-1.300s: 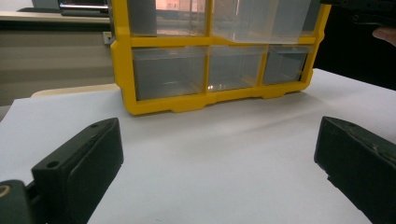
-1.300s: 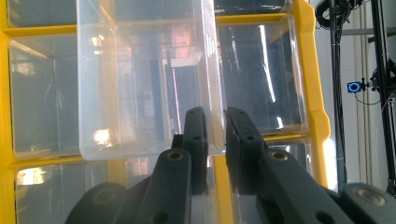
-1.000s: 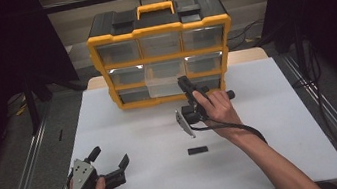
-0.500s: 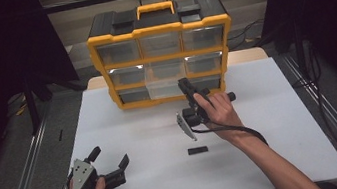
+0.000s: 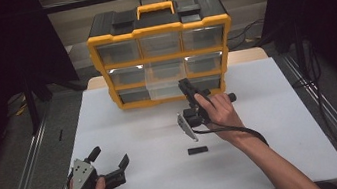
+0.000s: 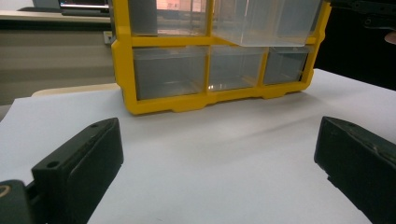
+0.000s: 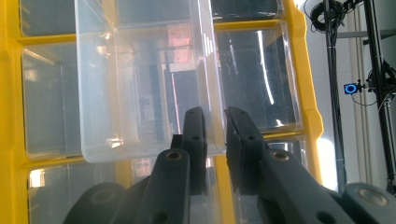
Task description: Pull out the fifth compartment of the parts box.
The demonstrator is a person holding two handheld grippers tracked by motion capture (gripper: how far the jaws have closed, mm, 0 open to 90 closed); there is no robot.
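Right gripper (image 7: 215, 135) pinches the side wall of the clear drawer (image 7: 140, 84), which sticks partway out of the middle row of the yellow organizer (image 5: 162, 52) at the table's (image 5: 277, 159) far edge. Left gripper (image 5: 113, 169) rests near the front-left corner, jaws spread wide, nothing between them. A small black piece (image 5: 197, 150) lies mid-table.
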